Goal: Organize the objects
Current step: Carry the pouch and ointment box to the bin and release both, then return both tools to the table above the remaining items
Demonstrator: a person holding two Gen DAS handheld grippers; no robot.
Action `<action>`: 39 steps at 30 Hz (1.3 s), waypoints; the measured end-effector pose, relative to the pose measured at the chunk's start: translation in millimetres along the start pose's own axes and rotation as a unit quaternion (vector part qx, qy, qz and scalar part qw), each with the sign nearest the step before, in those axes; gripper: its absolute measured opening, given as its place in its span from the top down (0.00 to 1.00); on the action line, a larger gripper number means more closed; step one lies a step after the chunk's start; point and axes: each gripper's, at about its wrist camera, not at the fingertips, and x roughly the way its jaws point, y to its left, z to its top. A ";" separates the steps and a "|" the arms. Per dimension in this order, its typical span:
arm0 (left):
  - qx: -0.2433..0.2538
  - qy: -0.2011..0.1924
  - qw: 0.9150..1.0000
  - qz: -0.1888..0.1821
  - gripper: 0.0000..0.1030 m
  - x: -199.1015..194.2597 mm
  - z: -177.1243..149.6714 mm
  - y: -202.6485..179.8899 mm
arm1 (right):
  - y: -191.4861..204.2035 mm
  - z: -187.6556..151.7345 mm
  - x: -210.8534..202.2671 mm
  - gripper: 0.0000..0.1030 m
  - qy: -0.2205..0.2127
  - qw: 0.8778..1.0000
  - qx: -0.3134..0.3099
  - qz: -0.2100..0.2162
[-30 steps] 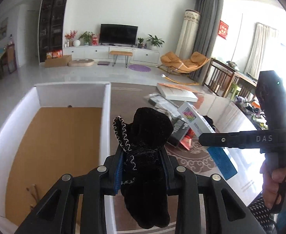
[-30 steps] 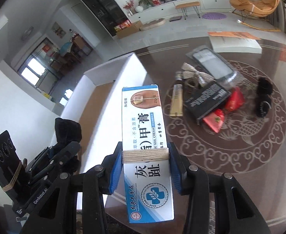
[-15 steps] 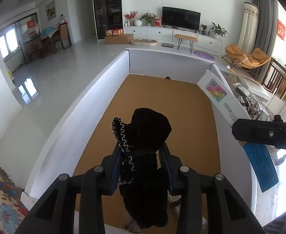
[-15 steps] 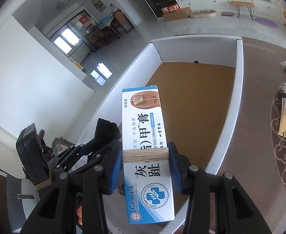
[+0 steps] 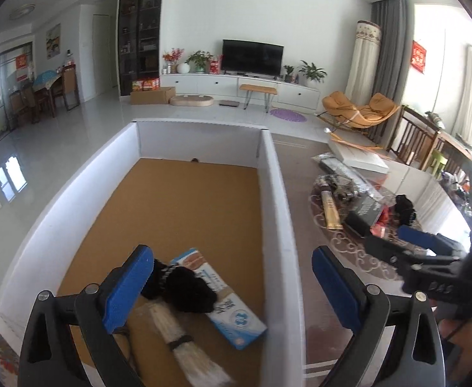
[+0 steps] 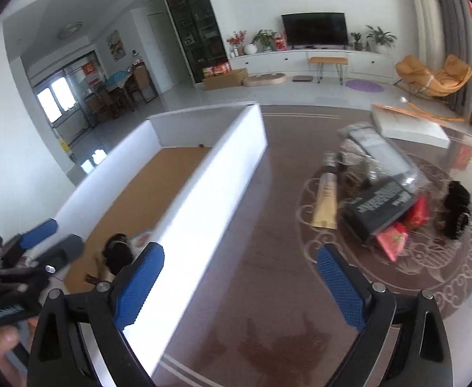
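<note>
- Two claws, left claw (image 5: 232, 277) and right claw (image 6: 240, 277), jaws opening, nothing between them.
- Black fuzzy glove (image 5: 184, 287) lies on blue-white cream carton (image 5: 232, 312) inside white cardboard box (image 5: 281, 213).
- Remaining clutter on brown tabletop (image 6: 268, 242).

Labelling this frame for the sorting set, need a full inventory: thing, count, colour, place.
box: 1, white walls, brown floor, on table
black glove: 1, in box, lying on carton
carton: 1, white and blue, in box
brush: 1, pale bristles, in box
gold tube: 1, on table
black carton: 1, on table
red packets: 2, beside black carton
black item: 1, far right, type unclear
left gripper: jaws opening, nothing held
right gripper: jaws opening, nothing held
</note>
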 end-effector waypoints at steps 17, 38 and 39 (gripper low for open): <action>0.129 0.127 0.976 -0.119 0.03 103.5 -76.4 -205.1 | -203.9 -94.3 -25.1 0.06 0.058 0.967 0.122 -0.214; 0.121 0.134 0.983 -0.041 0.00 152.8 -74.8 -191.7 | -216.0 -83.5 9.8 0.00 0.067 0.968 0.110 -0.215; 0.121 0.134 0.983 -0.041 0.00 152.8 -74.8 -191.7 | -216.1 -83.6 9.8 0.00 0.067 0.968 0.110 -0.215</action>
